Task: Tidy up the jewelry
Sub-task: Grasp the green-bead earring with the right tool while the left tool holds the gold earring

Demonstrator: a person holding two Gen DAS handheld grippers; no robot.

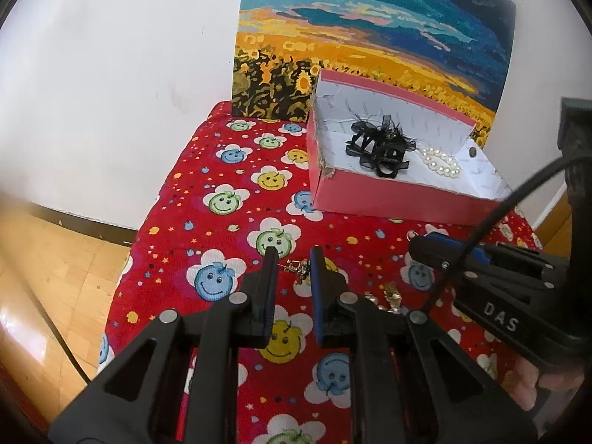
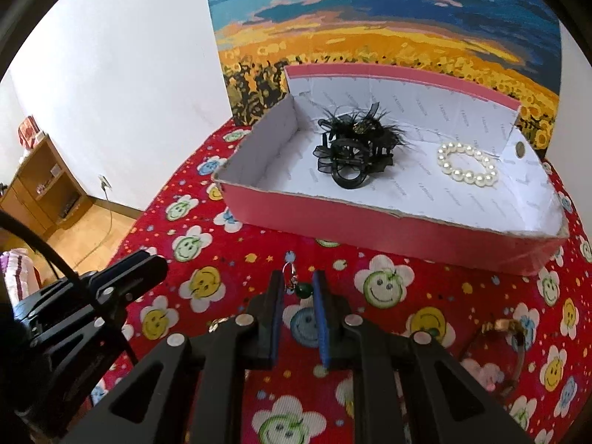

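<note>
A pink box with a white lining stands on the red smiley-face cloth. In it lie a black feathered hair clip and a pearl bracelet. My right gripper is shut on an earring with a green bead and a silver hook, just in front of the box. My left gripper is shut, with only a narrow gap between its jaws. A small gold piece lies on the cloth just past its tips.
More gold pieces lie on the cloth between the two grippers. A gold band with a brown strap lies at the right. A sunflower painting leans on the wall behind the box. The table edge drops to a wooden floor at the left.
</note>
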